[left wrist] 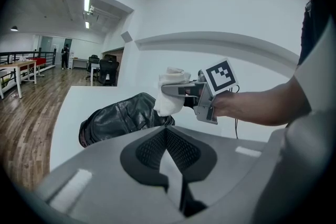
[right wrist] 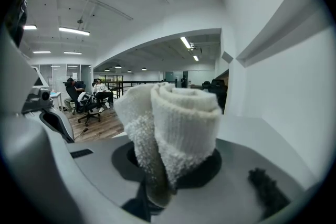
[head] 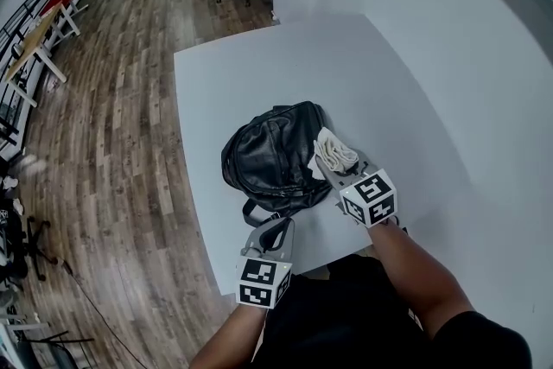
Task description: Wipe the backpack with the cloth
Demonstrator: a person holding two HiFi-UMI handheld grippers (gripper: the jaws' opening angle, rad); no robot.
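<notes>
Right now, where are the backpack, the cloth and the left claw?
backpack (head: 272, 155), head view, black front panel.
cloth (right wrist: 178, 123), right gripper view, rolled white end.
left claw (head: 276, 229), head view, between its tips.

Head camera sits high over the white table (head: 259, 73), looking steeply down: backpack (head: 272, 155) mid-frame, left gripper (head: 278, 227) and right gripper (head: 339, 162) down at the near edge. The left gripper view rides low at that same near edge and faces across the tabletop, with the backpack (left wrist: 121, 118) close and the right gripper (left wrist: 173, 91) and its cloth (left wrist: 169, 105) just beyond. That's the very patch the head view covers. The right gripper view sits tight against the cloth (right wrist: 176, 128), facing past it to the wood floor (right wrist: 100, 126).
</notes>
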